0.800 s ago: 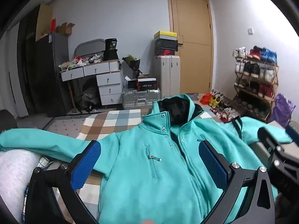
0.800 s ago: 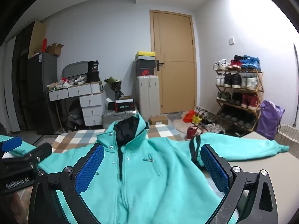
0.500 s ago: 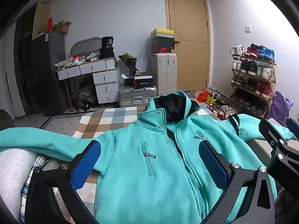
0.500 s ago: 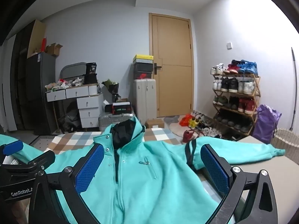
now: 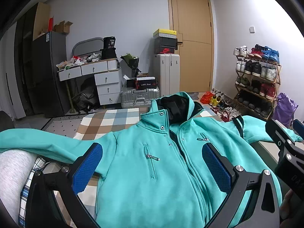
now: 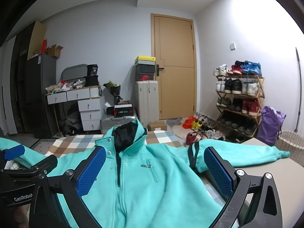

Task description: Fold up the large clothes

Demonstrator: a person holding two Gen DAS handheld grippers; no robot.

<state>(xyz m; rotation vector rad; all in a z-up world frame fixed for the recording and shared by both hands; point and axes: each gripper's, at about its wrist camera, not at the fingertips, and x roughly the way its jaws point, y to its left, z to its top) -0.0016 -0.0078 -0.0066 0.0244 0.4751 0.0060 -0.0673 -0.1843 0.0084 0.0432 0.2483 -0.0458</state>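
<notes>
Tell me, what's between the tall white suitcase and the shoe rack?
In the right wrist view, the wooden door stands between the white suitcase and the shoe rack, with loose shoes on the floor below.

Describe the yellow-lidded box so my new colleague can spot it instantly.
Find the tan door; just left of it stands an upright pale suitcase. On that sits a stack of shoeboxes, and the yellow-lidded box is the topmost; the boxes beneath are dark.
</notes>
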